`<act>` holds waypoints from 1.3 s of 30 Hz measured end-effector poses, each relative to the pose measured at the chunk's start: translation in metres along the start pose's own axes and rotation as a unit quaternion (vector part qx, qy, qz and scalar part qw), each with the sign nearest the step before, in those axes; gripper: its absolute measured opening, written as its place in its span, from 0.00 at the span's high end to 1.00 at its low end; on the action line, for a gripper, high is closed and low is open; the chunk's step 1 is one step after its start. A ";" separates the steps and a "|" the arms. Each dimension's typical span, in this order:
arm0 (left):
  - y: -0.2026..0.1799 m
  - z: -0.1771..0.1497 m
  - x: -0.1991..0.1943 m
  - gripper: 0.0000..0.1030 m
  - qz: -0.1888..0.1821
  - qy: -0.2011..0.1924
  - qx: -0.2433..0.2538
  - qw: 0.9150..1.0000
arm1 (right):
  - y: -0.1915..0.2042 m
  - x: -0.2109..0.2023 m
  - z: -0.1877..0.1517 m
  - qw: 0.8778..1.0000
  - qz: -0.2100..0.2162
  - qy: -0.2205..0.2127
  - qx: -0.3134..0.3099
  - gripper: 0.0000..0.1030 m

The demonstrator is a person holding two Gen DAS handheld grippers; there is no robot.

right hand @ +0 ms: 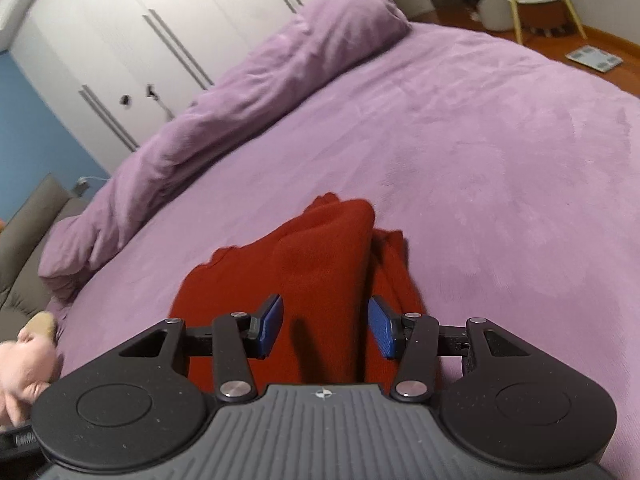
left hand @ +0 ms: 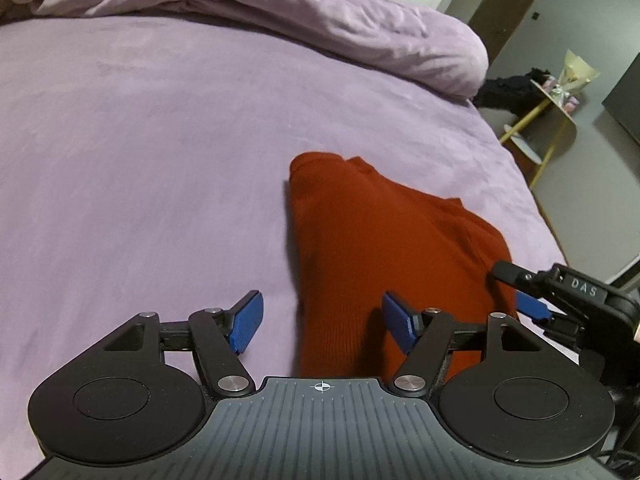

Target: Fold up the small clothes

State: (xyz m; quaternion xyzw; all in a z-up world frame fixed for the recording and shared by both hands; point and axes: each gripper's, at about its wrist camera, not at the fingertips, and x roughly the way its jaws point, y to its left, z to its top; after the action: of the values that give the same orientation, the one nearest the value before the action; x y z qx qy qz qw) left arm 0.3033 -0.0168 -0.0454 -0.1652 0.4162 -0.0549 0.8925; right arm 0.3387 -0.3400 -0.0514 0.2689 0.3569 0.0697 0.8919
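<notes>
Your left tongs [left hand: 320, 322] and right tongs [right hand: 325, 327] both gape, gripping nothing, over the near end of the red garment [left hand: 384, 240] lying bunched on the bed [left hand: 140, 160], likely poised to pinch its edges.

Quick count: one red garment [left hand: 384, 248] lying on one purple bed [left hand: 140, 152], and one bunched-up purple duvet [left hand: 320, 20] along the far side. Two grippers total, the left gripper [left hand: 322, 322] and the right gripper [right hand: 325, 326], each with two blue pads. Off the bed there's one yellow-legged side table [left hand: 554, 114] and one bathroom scale [right hand: 595, 58] on the floor.
</notes>
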 end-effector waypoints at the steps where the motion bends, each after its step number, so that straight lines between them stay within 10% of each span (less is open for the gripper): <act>1: -0.001 0.003 0.006 0.30 0.003 0.003 0.003 1.000 | -0.001 0.009 0.005 1.000 0.005 0.007 0.009 0.54; 6: -0.001 0.014 0.023 0.29 -0.006 0.000 0.001 1.000 | -0.004 0.028 0.014 1.000 0.020 0.004 0.023 0.91; 9: -0.002 0.018 0.030 0.30 -0.008 -0.008 0.004 1.000 | 0.003 0.025 0.016 0.999 0.033 -0.016 -0.018 0.93; 13: 0.000 0.021 0.037 0.26 0.003 -0.012 0.006 1.000 | -0.028 0.017 0.015 0.976 0.196 -0.044 0.082 0.93; 17: 0.003 0.022 0.039 0.25 -0.008 -0.007 0.007 1.000 | -0.035 0.037 0.007 0.999 0.020 -0.005 0.028 0.93; 22: 0.000 0.033 0.033 0.28 0.007 -0.042 0.001 0.999 | 0.001 0.018 0.010 0.994 -0.071 -0.078 -0.032 0.80; 27: -0.021 0.055 0.064 0.28 0.014 -0.027 -0.007 0.999 | 0.062 0.050 0.015 0.991 -0.014 -0.025 -0.130 0.80; 31: -0.036 0.069 0.102 0.26 0.065 -0.006 0.013 0.998 | 0.075 0.108 0.020 0.983 -0.075 0.046 -0.162 0.91; 39: -0.039 0.065 0.147 0.07 0.104 -0.021 0.079 0.991 | 0.056 0.144 0.019 0.975 -0.076 0.001 -0.208 1.00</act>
State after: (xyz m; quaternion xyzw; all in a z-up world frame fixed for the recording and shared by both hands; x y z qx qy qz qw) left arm 0.4492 -0.0718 -0.0994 -0.0510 0.4064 0.0094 0.9122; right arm 0.4606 -0.2548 -0.0964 0.0499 0.3547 0.0746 0.9307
